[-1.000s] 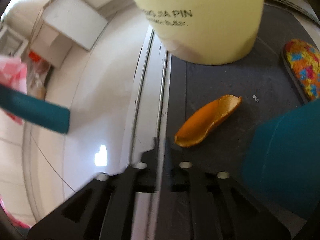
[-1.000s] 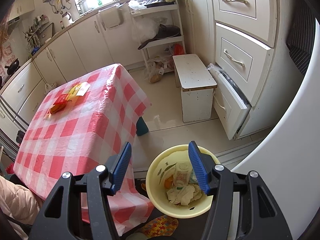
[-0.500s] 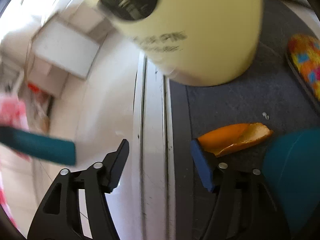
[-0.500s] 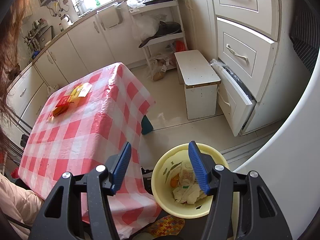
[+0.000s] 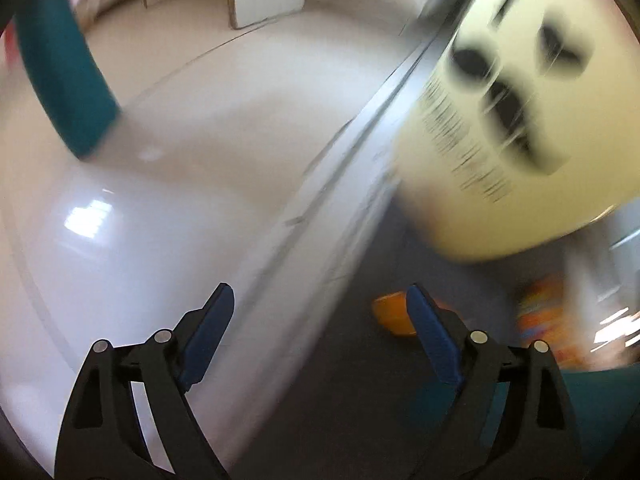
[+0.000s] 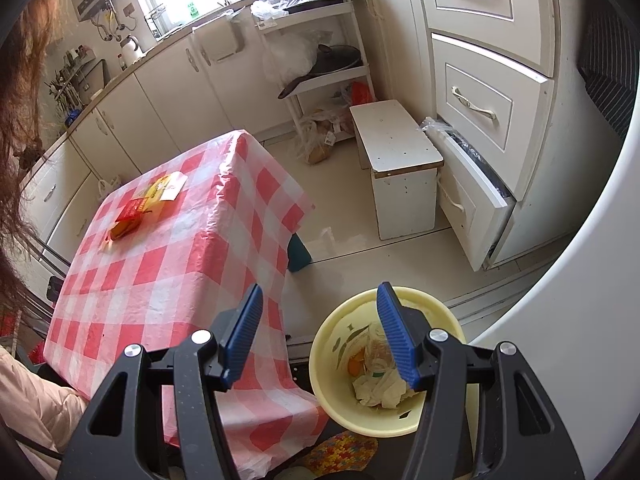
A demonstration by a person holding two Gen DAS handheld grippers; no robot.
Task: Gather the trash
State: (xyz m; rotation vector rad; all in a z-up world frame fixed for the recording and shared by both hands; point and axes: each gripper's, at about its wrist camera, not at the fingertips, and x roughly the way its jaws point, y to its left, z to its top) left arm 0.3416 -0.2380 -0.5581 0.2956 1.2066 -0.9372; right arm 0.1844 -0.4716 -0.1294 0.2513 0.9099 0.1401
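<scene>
In the blurred left wrist view, my left gripper (image 5: 320,332) is open and empty low over the floor. An orange peel (image 5: 390,316) lies on the dark mat just behind its right fingertip. The pale yellow trash bin (image 5: 500,120) stands close at upper right. In the right wrist view, my right gripper (image 6: 320,332) is open and empty, high above the same bin (image 6: 332,344), which holds crumpled tissue, a clear bottle and an orange scrap. On the red-checked table (image 6: 172,248) lie red and yellow wrappers (image 6: 136,210).
A teal table leg (image 5: 64,80) stands at the left. A white stool (image 6: 396,160) and a half-open drawer (image 6: 476,204) are at the right. A colourful knitted slipper (image 6: 340,452) lies beside the bin. A white shelf rack (image 6: 320,44) stands behind.
The left gripper opened and swung low toward the peel, rotating so the bin shifted to the upper right. The right gripper rose slightly and stayed open.
</scene>
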